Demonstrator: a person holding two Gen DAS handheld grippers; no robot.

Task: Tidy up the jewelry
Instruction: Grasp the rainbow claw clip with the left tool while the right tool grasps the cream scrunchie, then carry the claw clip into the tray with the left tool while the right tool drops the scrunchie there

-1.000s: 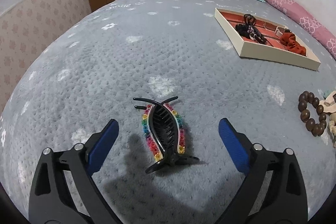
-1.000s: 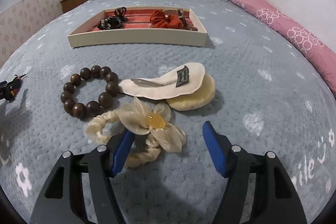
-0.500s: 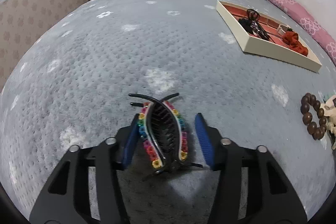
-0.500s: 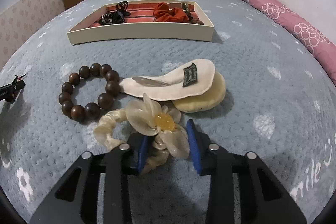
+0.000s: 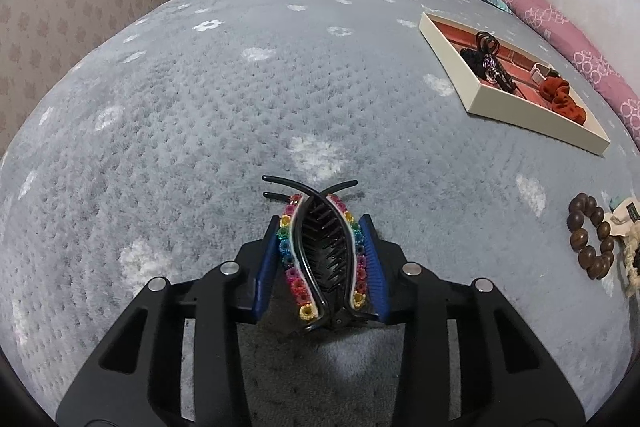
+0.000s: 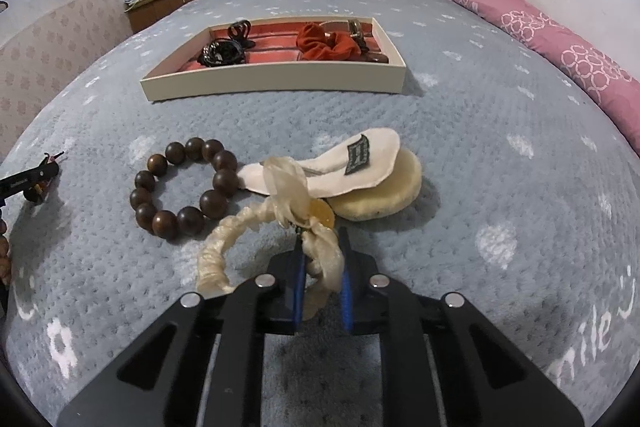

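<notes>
Hair claw clip [image 5: 326, 259]: black, both outer edges set with rainbow-coloured stones. It lies on the grey blanket [image 5: 240, 99] between the blue pads of the left gripper [image 5: 325, 259]. The jaws are closing, and each pad lies against a stone-set side. The clip's hinge end is partly hidden behind the gripper body.

Cream hair tie [image 6: 240, 239]: a ruched loop with a sheer flower and an amber centre. The right gripper [image 6: 322, 267] is clamped tight on the flower end, so the petals bunch up between the pads and their shape is hard to read. The free part of the loop rests on the blanket.

Wooden bead bracelet [image 6: 180, 187]: dark brown, lying just beside the hair tie; in the left wrist view it is cut off near the frame edge.

Cream felt hair clip [image 6: 340, 163]: bears a small dark label and overlaps a round tan pad [image 6: 384, 195].

Cream tray [image 6: 276, 81]: red-lined, well apart from these items, holding a rust scrunchie [image 6: 324, 41] and black hair pieces [image 6: 224, 51]. Further small items at its far end are too small to identify.
</notes>
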